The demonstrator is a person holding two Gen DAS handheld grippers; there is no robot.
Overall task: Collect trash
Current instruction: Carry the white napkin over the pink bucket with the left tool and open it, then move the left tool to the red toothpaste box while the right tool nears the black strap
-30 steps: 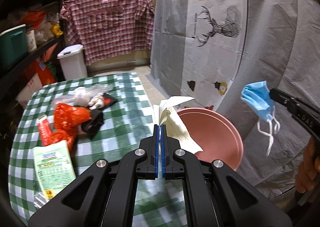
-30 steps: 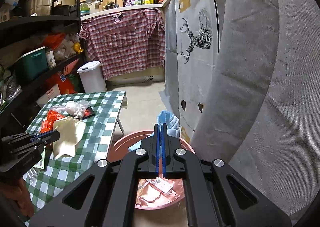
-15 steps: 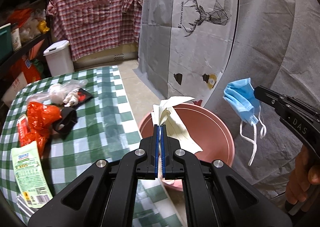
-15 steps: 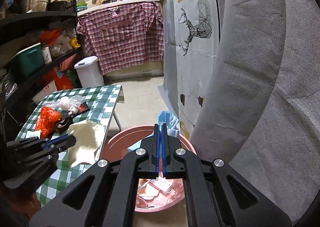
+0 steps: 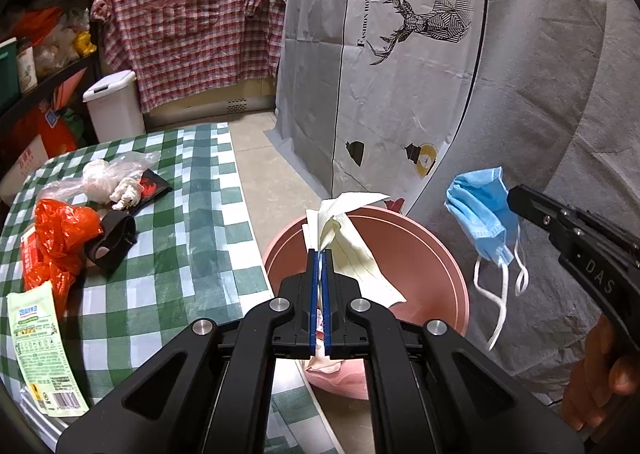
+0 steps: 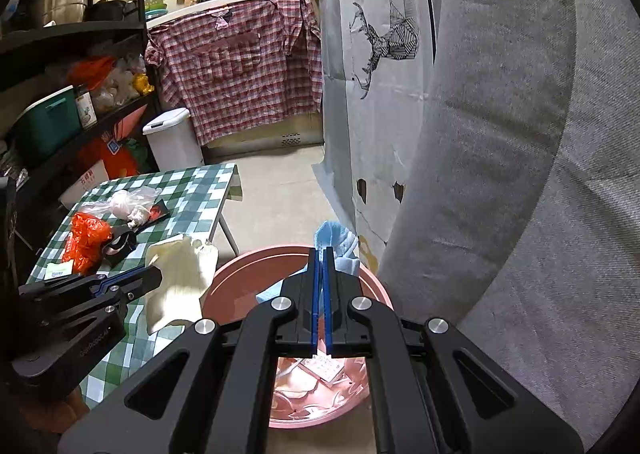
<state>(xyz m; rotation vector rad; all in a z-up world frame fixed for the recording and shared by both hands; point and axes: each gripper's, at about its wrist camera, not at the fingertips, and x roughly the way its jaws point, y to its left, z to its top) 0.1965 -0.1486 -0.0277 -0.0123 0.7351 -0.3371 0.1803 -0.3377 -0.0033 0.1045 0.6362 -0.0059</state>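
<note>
Since the earlier frame, both tongs have been carried toward the pink basin (image 5: 440,254), which is now seen larger and nearer under them, while the checked surface (image 5: 200,254) has slid to the left of the view; the left tongs (image 5: 319,254) are clenched on a crumpled cream paper (image 5: 352,250), which is held over the near rim of the basin, just ahead of the tips; the right tongs (image 6: 322,252) are clenched on a blue face mask (image 5: 480,213), which hangs from the tips with its white ear loops dangling, beside the right edge of the basin as seen from the left wrist and over its far rim as seen from the right wrist; scraps of paper and wrappers are seen lying inside the basin below the right tongs; to the left of the left tongs, an orange plastic bag (image 5: 60,238), a clear bag (image 5: 108,173), a black strap (image 5: 112,242) and a green packet (image 5: 44,350) are left on the surface.
</note>
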